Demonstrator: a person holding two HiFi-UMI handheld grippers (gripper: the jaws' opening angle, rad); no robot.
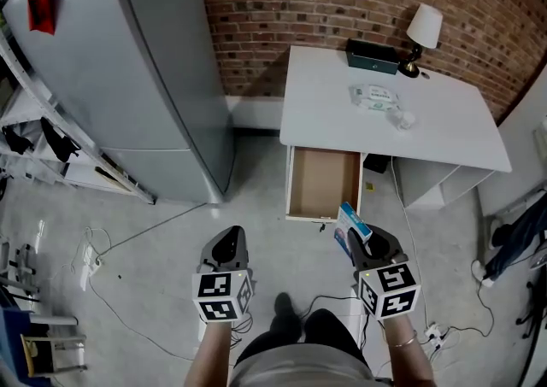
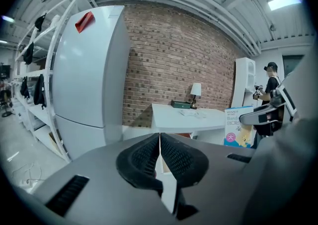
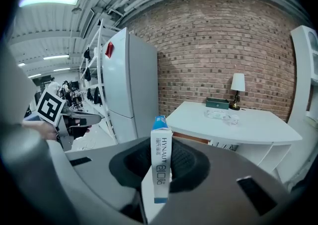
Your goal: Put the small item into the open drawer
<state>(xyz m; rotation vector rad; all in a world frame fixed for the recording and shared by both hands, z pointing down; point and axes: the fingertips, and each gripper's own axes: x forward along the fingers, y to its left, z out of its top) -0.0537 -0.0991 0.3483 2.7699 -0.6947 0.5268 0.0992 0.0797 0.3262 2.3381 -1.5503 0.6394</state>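
Under white desk (image 1: 325,90), drawer (image 1: 323,182) open, brown bottom showing; right tongs (image 1: 355,238) clamp small box (image 1: 350,219); left tongs (image 2: 159,149) closed.

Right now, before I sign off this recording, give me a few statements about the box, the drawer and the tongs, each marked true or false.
1. The right tongs grip a small white-and-blue cardboard box. True.
2. The drawer of the white desk is shut. False: it stands pulled open.
3. The left tongs hold a second box. False: they are shut with nothing between them.
4. A white-shaded table lamp stands at the desk's back edge. True.
5. The box lies inside the drawer. False: it is held in the right tongs, short of the drawer.
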